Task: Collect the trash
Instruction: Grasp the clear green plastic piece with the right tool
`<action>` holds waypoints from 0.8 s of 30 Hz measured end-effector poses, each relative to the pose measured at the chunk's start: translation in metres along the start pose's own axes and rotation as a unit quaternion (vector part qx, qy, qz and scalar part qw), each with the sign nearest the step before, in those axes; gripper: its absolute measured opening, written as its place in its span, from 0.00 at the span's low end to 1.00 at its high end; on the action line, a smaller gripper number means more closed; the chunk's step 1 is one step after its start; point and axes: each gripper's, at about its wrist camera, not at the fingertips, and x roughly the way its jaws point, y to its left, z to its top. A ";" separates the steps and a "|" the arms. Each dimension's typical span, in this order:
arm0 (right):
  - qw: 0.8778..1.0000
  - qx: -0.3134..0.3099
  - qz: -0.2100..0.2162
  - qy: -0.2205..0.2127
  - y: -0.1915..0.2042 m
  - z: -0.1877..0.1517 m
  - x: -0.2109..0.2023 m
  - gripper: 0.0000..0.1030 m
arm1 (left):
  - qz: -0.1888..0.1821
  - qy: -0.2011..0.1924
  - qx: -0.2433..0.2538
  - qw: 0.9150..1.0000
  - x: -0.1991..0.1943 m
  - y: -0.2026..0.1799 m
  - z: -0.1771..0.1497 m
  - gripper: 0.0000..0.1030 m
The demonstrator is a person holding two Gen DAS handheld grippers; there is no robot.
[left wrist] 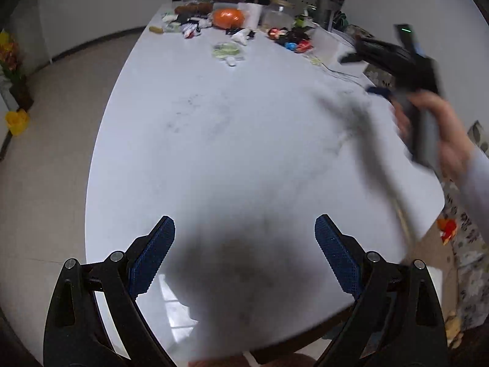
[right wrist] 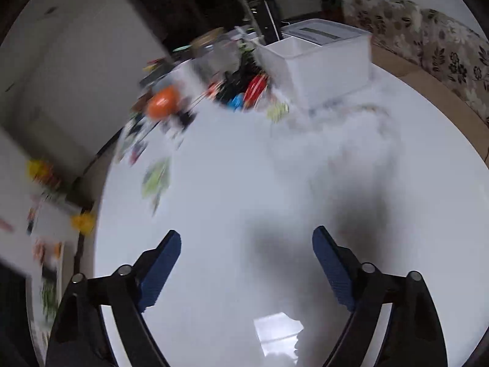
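Note:
A white table (left wrist: 229,140) carries scattered trash at its far end: a green-white wrapper (left wrist: 226,50), an orange bag (left wrist: 228,17), small red and blue pieces (left wrist: 298,46). My left gripper (left wrist: 244,229) is open and empty above the table's near part. My right gripper (right wrist: 246,241) is open and empty; the left wrist view shows it blurred at the right (left wrist: 418,91), held in a hand. The right wrist view is blurred and shows the green wrapper (right wrist: 156,177), the orange bag (right wrist: 162,102) and a white bin (right wrist: 321,64).
Boxes, a jar and other clutter stand along the table's far edge (left wrist: 275,12). A floral sofa (right wrist: 428,42) is to the right. Yellow flowers (left wrist: 16,120) stand on the floor at the left.

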 end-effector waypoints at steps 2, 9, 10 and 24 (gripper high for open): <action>0.999 0.007 -0.040 -0.003 0.010 0.036 0.044 0.77 | -0.002 0.006 -0.003 1.000 0.008 0.017 0.013 0.88; 0.989 0.039 -0.143 -0.011 0.012 0.104 0.140 0.70 | -0.020 0.026 -0.025 0.999 0.037 0.066 0.045 0.88; 0.988 0.042 -0.150 -0.011 0.008 0.110 0.146 0.67 | -0.019 0.026 -0.026 0.999 0.040 0.072 0.050 0.88; 0.998 -0.004 -0.069 0.005 0.000 0.066 0.080 0.25 | -0.019 -0.007 0.004 1.000 0.074 0.091 0.144 0.88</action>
